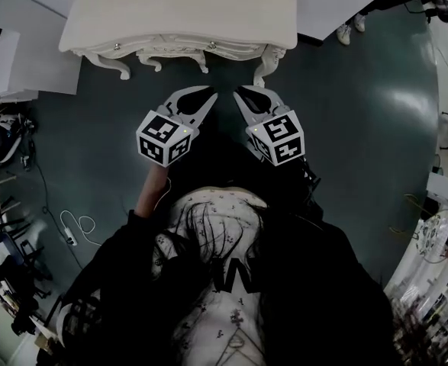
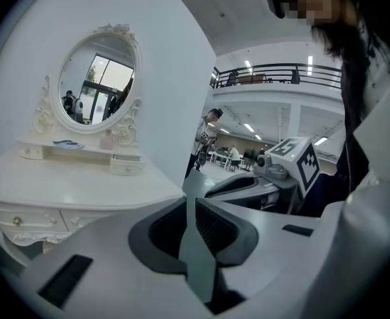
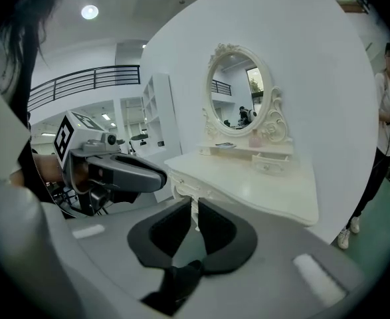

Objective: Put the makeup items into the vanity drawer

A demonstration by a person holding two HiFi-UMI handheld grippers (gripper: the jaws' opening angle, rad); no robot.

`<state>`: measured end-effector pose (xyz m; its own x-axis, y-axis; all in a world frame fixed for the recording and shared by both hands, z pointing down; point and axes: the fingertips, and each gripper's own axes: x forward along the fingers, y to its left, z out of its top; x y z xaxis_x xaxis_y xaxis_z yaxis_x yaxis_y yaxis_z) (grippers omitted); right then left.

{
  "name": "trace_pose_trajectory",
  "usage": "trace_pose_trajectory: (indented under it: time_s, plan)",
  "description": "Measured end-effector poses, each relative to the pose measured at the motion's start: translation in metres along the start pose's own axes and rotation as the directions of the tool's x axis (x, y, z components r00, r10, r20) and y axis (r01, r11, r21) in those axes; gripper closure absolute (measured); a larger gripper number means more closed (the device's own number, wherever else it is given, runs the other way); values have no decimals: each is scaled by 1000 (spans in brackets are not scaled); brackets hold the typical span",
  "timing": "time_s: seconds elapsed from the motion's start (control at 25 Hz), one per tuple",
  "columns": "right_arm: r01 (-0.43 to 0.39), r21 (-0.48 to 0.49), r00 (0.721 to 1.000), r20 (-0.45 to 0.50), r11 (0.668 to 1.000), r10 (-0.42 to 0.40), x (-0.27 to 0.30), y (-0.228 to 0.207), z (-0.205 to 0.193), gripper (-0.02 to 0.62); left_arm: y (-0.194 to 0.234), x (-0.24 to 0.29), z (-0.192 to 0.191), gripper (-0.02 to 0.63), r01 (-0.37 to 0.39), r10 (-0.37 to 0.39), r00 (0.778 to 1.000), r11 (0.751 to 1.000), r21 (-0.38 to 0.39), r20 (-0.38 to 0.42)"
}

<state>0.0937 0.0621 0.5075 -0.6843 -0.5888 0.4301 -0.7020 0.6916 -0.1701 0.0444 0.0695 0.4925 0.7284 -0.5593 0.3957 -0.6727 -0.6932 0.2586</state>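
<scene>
Underfoot, a dark green floor [image 1: 346,105] fills most of the head view, and a white vanity [image 1: 178,21] stands at its far edge against a white wall [image 2: 175,58]. Nothing lies between the person and the vanity's curved legs. An oval mirror [image 2: 100,78] in a carved frame rises from the back of the top. Under it runs a low shelf [image 3: 248,150] with a small drawer [image 2: 127,167], which is closed, as are the wider front drawers [image 2: 22,221]. The makeup items sit on that shelf: a small pinkish bottle [image 2: 107,140] and a flat bluish thing [image 2: 67,144], both too small to tell further. A bystander [image 3: 387,111] stands off to the right of the vanity, and a white cable [image 1: 75,227] curls on the floor at the left.

Both grippers are held side by side in front of the person's chest, short of the vanity and well away from the shelf, with their tips angled toward each other. The left gripper [image 1: 210,96] has its jaws drawn together, with only a thin slit between the pads and nothing in it. The right gripper [image 1: 239,94] is the same, closed to a slit and holding nothing.
</scene>
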Motion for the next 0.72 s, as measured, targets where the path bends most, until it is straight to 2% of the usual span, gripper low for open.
trace_pose_trajectory:
  time_s: [0.16,0.4,0.72]
  plan:
    - [-11,-2,1000,14,1000,11,-3,10,0,554,-3,-13,0,565,-33,33,999,999,10,8]
    - [-24,-1,999,39,1000,24,-8,22,6,554,-13,-26,0,565,-42,42,999,999,28,-4]
    - [-69,12,997,44,998,69,20,59,10,566,14,-65,-8,565,-80,80,997,997,20,-3]
